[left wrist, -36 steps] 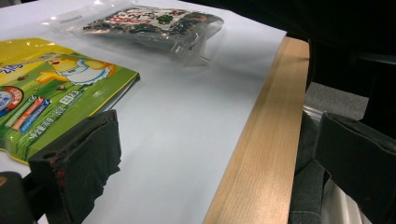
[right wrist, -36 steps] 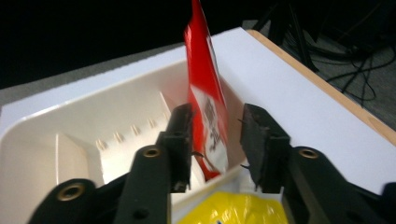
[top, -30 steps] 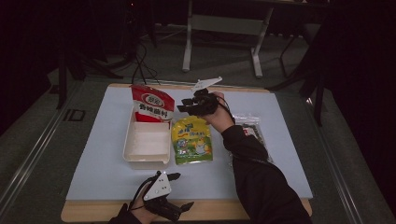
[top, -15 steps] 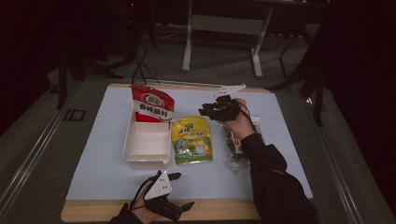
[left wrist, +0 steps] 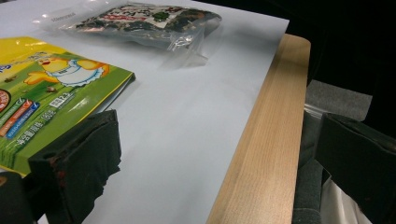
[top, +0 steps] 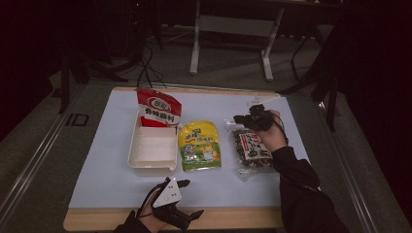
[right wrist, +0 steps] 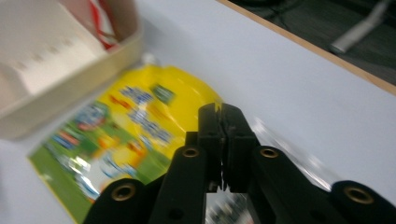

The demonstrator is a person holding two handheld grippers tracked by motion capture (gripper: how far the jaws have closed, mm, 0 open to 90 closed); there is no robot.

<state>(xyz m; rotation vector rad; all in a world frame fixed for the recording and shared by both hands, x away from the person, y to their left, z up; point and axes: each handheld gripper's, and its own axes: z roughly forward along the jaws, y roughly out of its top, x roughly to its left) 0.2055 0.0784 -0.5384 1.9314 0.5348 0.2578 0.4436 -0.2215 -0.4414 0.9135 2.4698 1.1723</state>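
A white tray point(top: 150, 150) lies on the pale mat, and a red packet point(top: 158, 109) stands in its far end. To its right lie a yellow pouch point(top: 199, 145) and a clear bag of dark snacks point(top: 250, 148). My right gripper point(top: 238, 118) hovers over the far end of that bag, pointing left. Its jaws have just been closing and now meet, shut point(right wrist: 223, 140), with nothing seen between them; the yellow pouch point(right wrist: 135, 126) and tray point(right wrist: 60, 70) lie beyond. My left gripper point(top: 192, 198) rests at the table's near edge, open point(left wrist: 217, 177) and empty, facing the pouch point(left wrist: 46, 93) and the bag point(left wrist: 144, 21).
The wooden table edge point(left wrist: 266, 130) runs under the left gripper's jaws. The pale mat point(top: 107, 170) covers most of the tabletop. Behind the table stand a metal frame's legs point(top: 197, 43) and cables on a dark floor.
The right hand has swung rightward from above the tray's far end, past the yellow pouch, to over the clear bag, and its jaws have closed. The left gripper has stayed put.
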